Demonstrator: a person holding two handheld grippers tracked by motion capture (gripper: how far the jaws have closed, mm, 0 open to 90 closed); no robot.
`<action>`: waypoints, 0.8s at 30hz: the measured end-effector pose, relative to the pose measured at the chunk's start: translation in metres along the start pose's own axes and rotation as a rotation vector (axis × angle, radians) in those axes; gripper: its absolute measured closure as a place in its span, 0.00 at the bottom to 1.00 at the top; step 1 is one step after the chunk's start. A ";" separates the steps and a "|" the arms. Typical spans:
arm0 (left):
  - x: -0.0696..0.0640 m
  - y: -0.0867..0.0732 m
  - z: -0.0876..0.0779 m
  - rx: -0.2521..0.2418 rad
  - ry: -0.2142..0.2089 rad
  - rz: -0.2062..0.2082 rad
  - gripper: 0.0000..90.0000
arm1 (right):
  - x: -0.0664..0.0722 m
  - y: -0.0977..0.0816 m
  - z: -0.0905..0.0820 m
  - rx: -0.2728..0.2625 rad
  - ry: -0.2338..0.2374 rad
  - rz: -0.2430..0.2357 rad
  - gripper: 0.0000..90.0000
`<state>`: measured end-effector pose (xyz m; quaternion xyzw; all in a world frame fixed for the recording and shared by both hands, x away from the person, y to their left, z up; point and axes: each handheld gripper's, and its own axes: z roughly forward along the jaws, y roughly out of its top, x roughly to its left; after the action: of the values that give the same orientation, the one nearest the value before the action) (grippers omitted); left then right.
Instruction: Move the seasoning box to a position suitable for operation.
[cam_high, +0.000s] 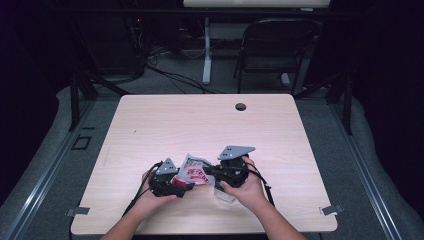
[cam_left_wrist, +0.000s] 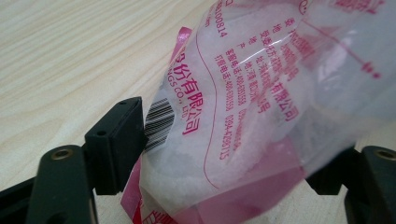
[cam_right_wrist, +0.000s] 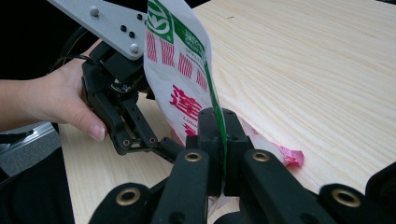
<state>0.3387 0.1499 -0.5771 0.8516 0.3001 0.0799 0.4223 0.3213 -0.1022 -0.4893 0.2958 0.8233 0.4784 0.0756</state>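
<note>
High view, starting at the near edge: two bare forearms come up from the bottom, each hand wrapped round a black two-jaw tool. The left claw and the right claw point toward each other over the front middle of the pale wood-grain bench, and between them sits a crinkled clear plastic bag with red and green print and white contents — raised slightly off the bench top at its upper end.

Right gripper view shows the right claw clenched on the bag: its two black jaws meet with only the thin green-edged film pinched between them, and the bag stands up on edge from that grip. A pink crimped corner of the bag lies on the bench just beyond the jaws. Behind the bag, the left hand holds its own tool, grey three-cornered plate on top.

Left gripper view shows the left claw released. Its jaws stand wide, one at each side of the bag, and the near-left pad stands next to the barcode patch — whether it touches the film I cannot tell. The bag bulges between the jaws, pink lettering across its clear face.

Farther off, a round cable hole sits near the bench's far edge, and a dark folding chair stands on the floor beyond.
</note>
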 end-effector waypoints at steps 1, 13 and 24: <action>0.000 0.000 0.000 0.000 0.000 0.000 0.26 | 0.000 0.000 0.000 0.000 0.000 0.000 1.00; 0.003 -0.003 0.011 0.063 -0.007 -0.017 0.26 | -0.001 -0.002 -0.001 -0.003 0.003 0.002 1.00; 0.002 -0.003 0.013 0.062 0.006 0.005 0.26 | 0.001 -0.008 -0.003 -0.016 0.005 -0.027 1.00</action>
<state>0.3441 0.1440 -0.5874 0.8648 0.3018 0.0743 0.3945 0.3158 -0.1063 -0.4941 0.2827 0.8237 0.4846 0.0822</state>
